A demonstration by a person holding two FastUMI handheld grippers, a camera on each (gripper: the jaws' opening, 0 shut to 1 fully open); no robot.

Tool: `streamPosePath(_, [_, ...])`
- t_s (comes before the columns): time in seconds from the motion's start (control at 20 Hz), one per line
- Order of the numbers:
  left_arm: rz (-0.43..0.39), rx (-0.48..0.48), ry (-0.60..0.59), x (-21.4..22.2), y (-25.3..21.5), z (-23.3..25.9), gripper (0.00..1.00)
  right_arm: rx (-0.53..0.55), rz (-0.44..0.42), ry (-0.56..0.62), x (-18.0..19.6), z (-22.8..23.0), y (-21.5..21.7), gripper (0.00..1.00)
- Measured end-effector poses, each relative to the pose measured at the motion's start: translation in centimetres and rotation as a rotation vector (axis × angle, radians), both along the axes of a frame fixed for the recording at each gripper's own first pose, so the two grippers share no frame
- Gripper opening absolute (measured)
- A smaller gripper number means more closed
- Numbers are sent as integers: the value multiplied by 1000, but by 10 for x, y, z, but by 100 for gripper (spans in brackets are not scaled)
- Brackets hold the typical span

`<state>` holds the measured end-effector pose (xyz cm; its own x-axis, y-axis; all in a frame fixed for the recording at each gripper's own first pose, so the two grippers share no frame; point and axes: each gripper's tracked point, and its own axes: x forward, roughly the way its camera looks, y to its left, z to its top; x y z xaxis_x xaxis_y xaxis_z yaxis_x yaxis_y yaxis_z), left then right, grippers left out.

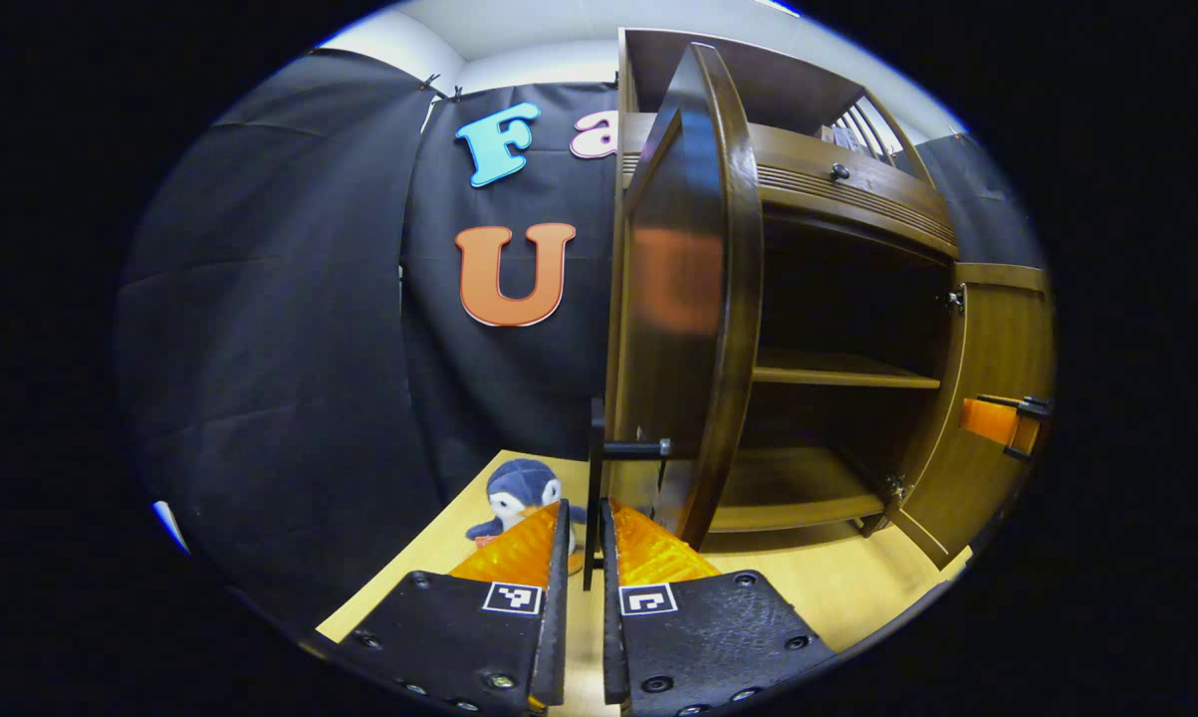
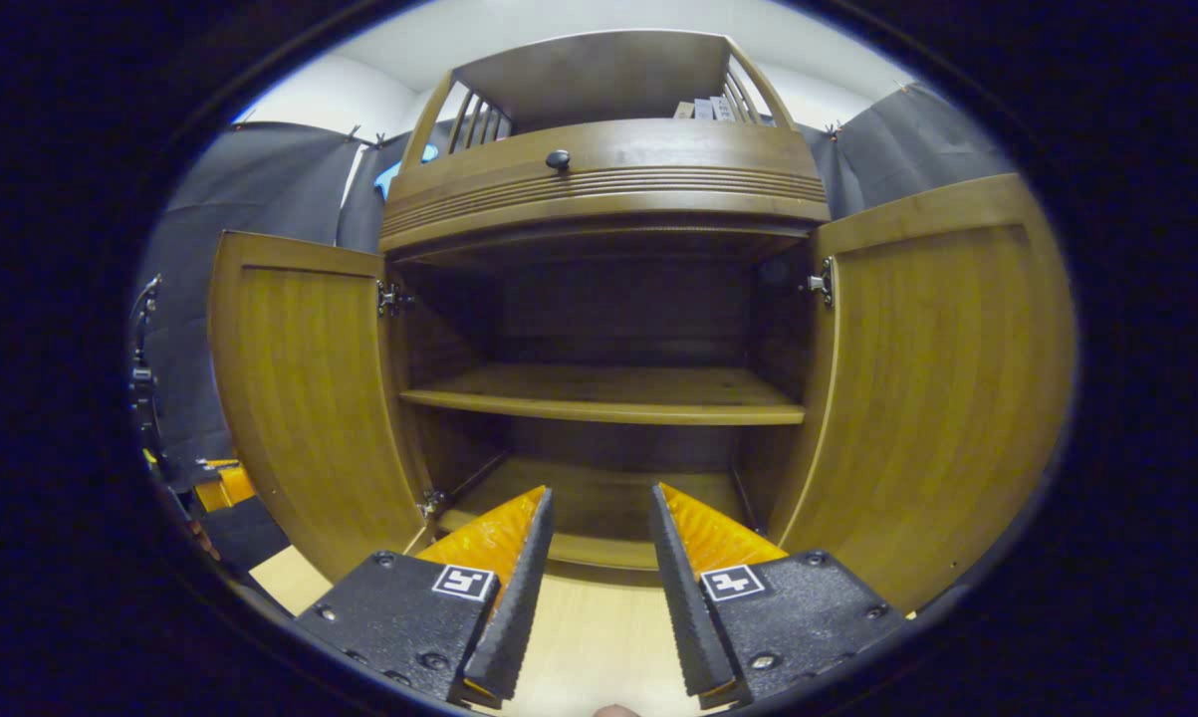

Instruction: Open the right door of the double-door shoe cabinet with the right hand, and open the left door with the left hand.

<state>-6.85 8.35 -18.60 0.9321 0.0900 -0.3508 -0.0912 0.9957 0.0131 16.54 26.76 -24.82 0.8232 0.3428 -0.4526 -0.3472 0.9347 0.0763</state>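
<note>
The brown shoe cabinet [image 2: 608,179] stands with both doors swung wide. In the right gripper view the left door [image 2: 310,398] and right door [image 2: 937,398] flank the bare inner shelf [image 2: 608,393], and my right gripper [image 2: 599,490] hangs open in front of the bottom compartment, touching nothing. In the left gripper view the left door [image 1: 698,299] is seen nearly edge-on, and my left gripper [image 1: 585,508] is shut on its dark bar handle [image 1: 592,448]. The right door [image 1: 997,358] stands open at the far right, with the right gripper [image 1: 1002,423] beside it.
A plush penguin [image 1: 514,493] sits on the light wooden surface [image 1: 838,588] left of the cabinet, just beyond my left fingers. Above the doors is a drawer with a round knob [image 2: 558,158] and an open top shelf holding small items [image 2: 703,108]. Black cloth walls surround the booth.
</note>
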Motion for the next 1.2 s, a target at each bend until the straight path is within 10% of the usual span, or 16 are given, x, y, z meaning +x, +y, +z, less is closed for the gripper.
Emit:
streamPosePath(0.4, [172,62,-42,-25,39,23,15,-14,-29,-34,12,6,-4,63])
streamPosePath(0.7, [81,146,-146,-11,-7,68,14,-3,-65,-60,17,24,-24,62])
streamPosePath(1.2, [-133,29,-225,20,-123,103,64,8,-74,-139,17,71,-53,72])
